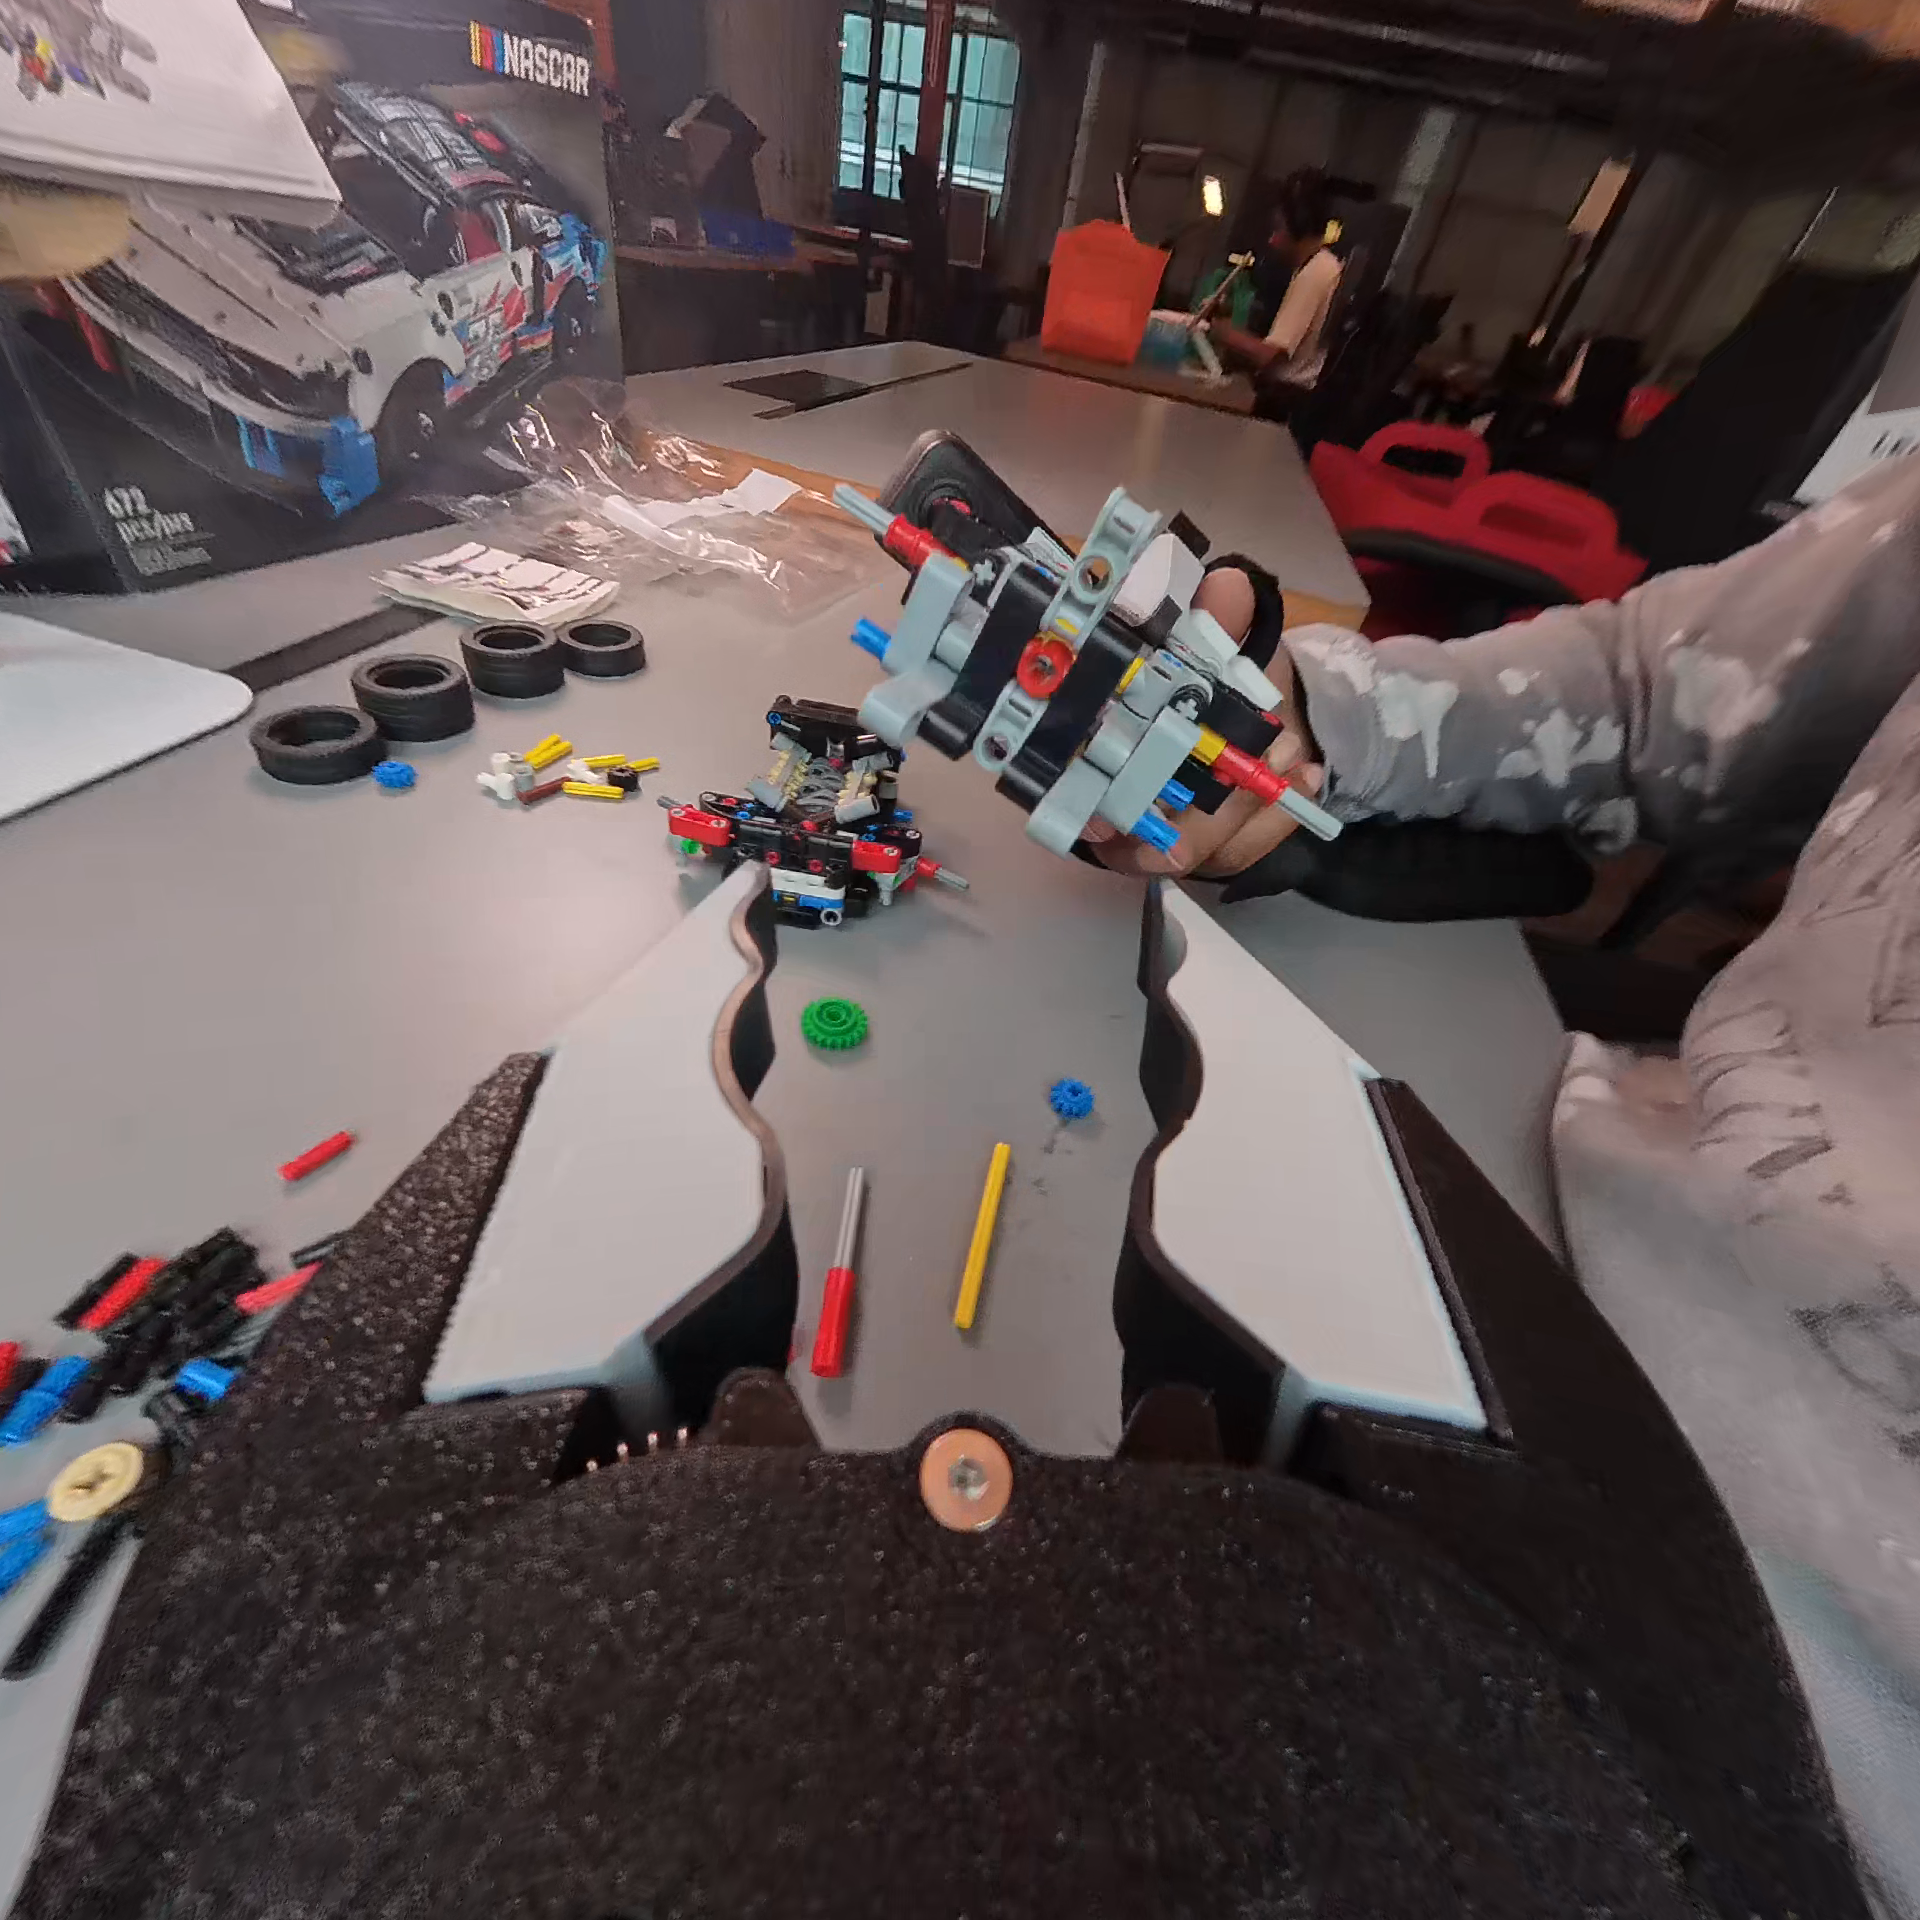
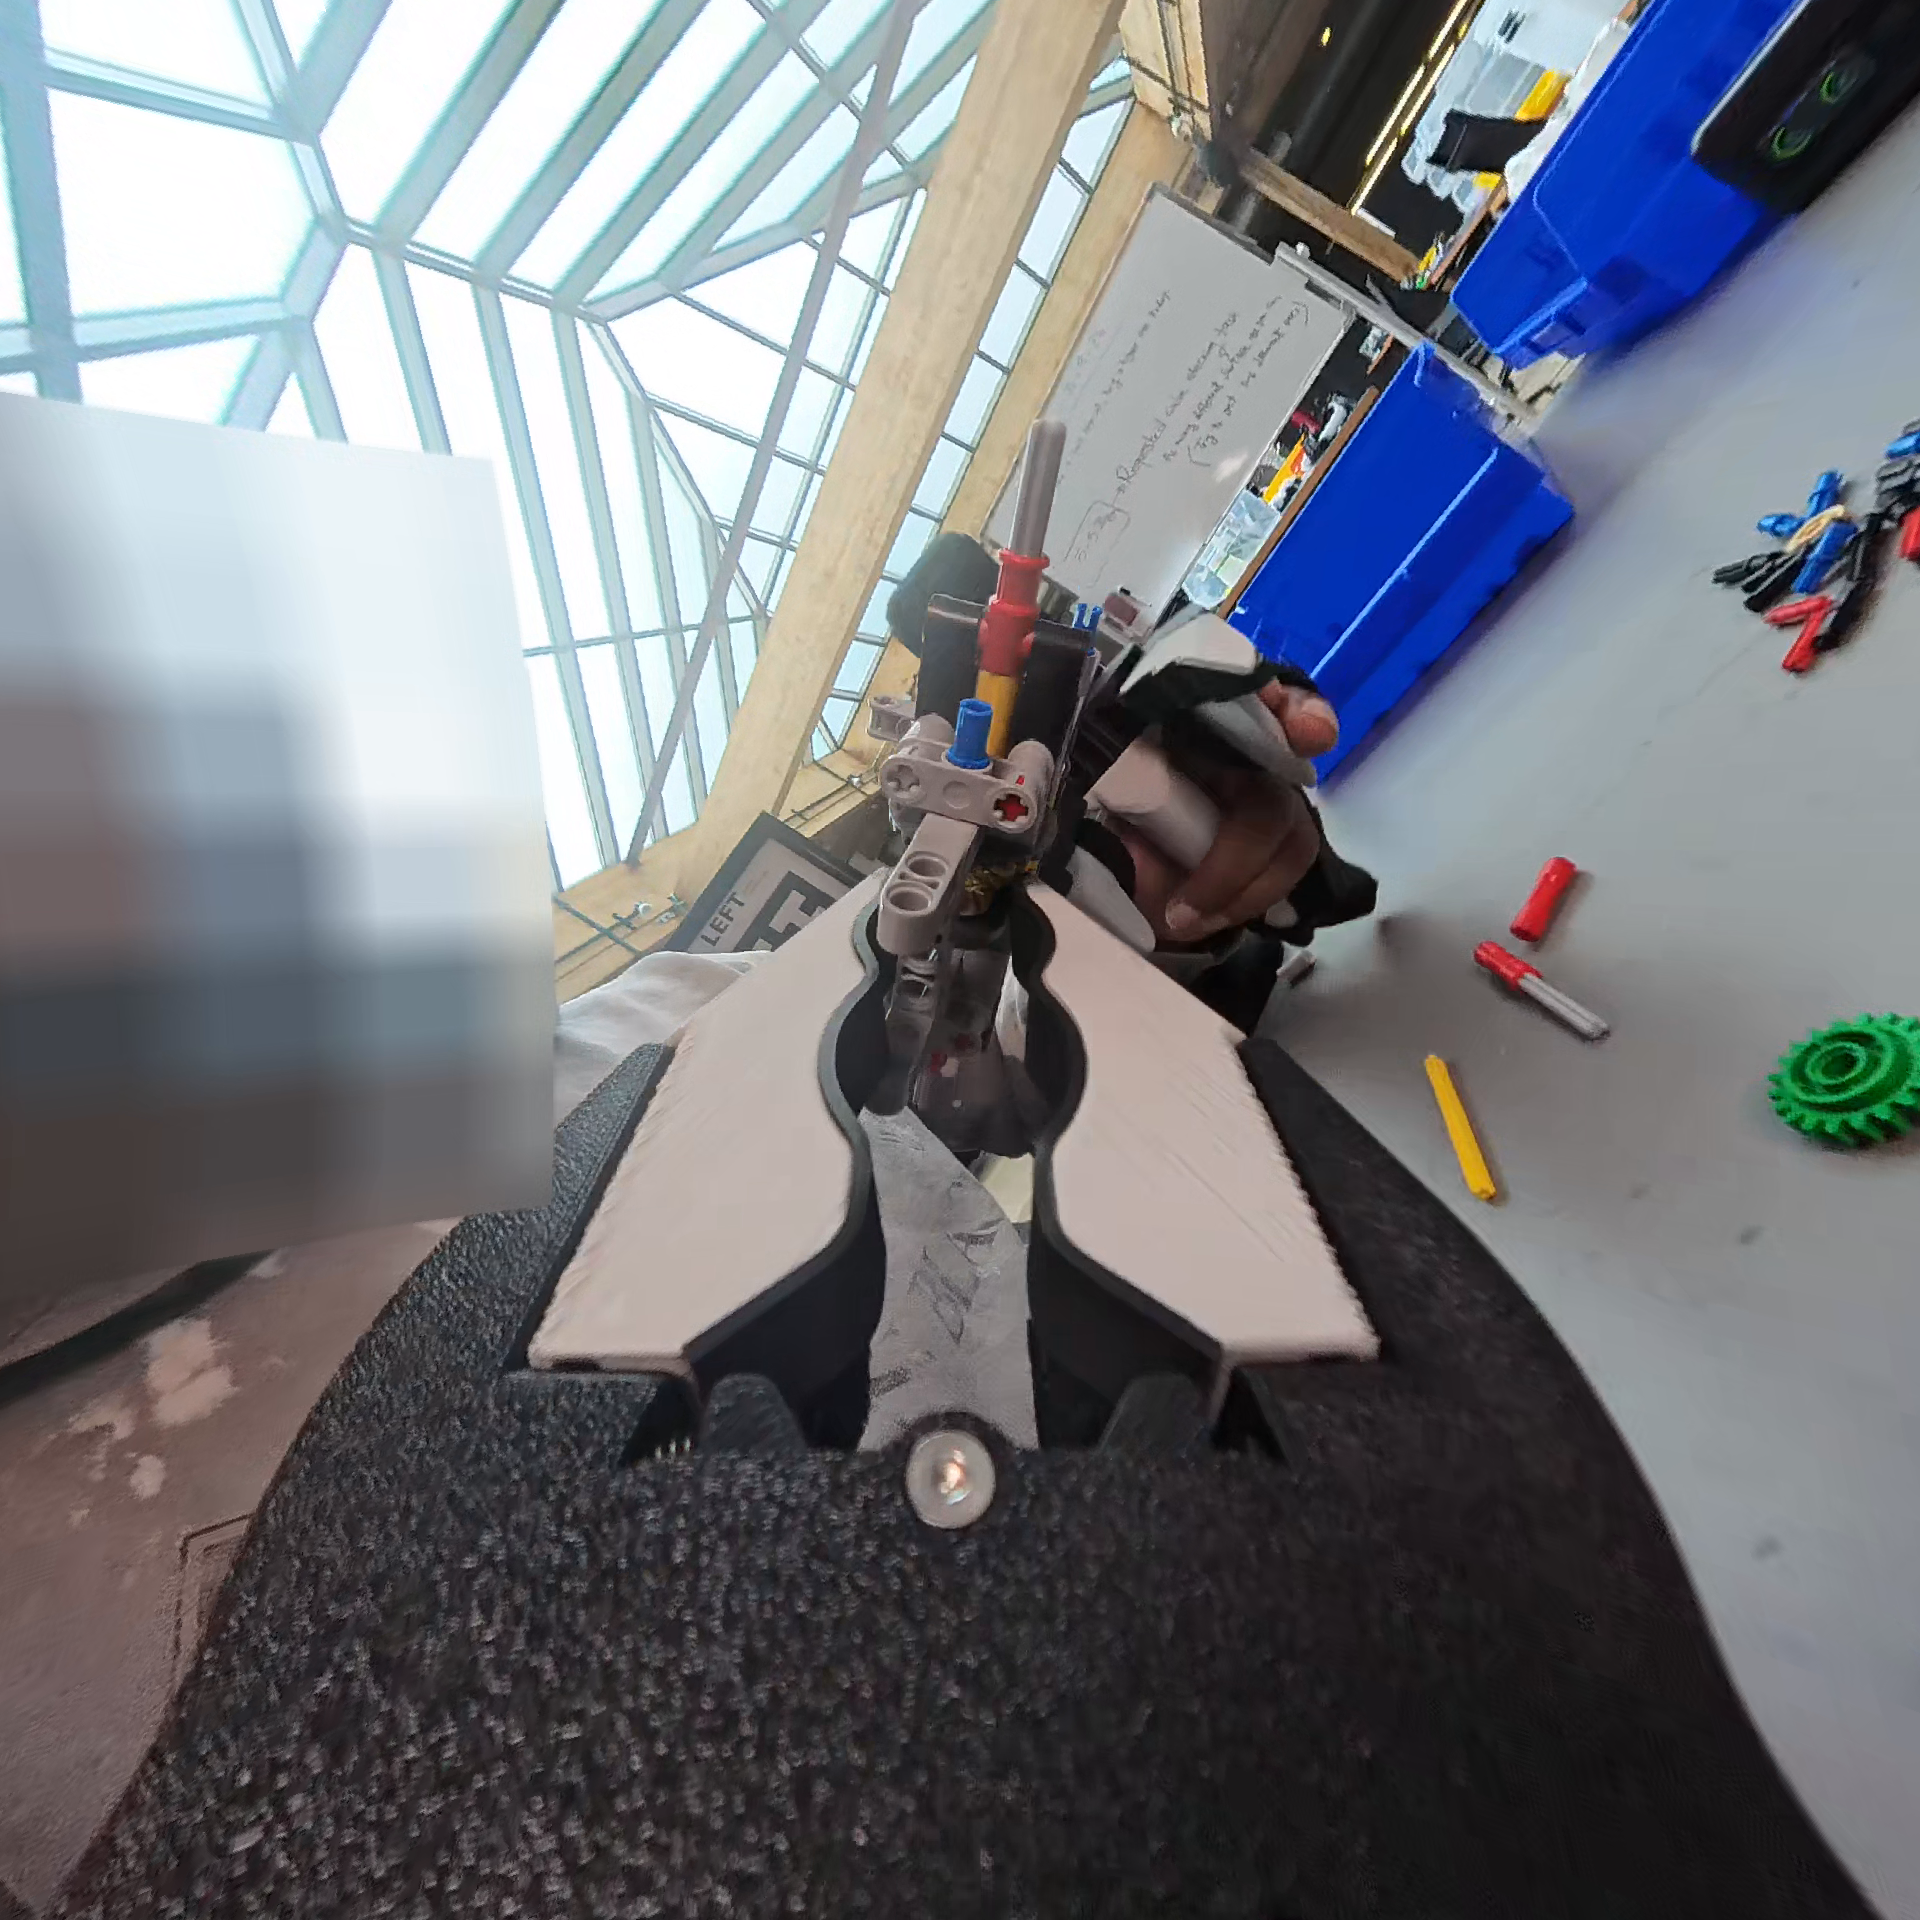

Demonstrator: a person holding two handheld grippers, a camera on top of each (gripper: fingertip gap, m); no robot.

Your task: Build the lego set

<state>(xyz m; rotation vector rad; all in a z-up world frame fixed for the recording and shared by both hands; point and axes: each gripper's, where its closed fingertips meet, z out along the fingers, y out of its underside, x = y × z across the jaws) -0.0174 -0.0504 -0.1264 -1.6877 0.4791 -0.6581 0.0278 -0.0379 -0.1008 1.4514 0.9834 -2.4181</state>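
Nearest, the left claw (image 1: 956, 935) hangs spread and empty over the red-capped axle (image 1: 837, 1273), yellow axle (image 1: 982, 1234) and green gear (image 1: 834, 1027) on the bench (image 1: 208, 987). The right claw (image 2: 951, 914) is clamped on the grey-black subassembly (image 1: 1081, 675), held aloft. Likely next: pick an axle and align it with a hole.

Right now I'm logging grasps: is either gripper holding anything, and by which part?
The right gripper is shut on the grey-and-black lego assembly, gripping its lower end. The left gripper is open and holds nothing.
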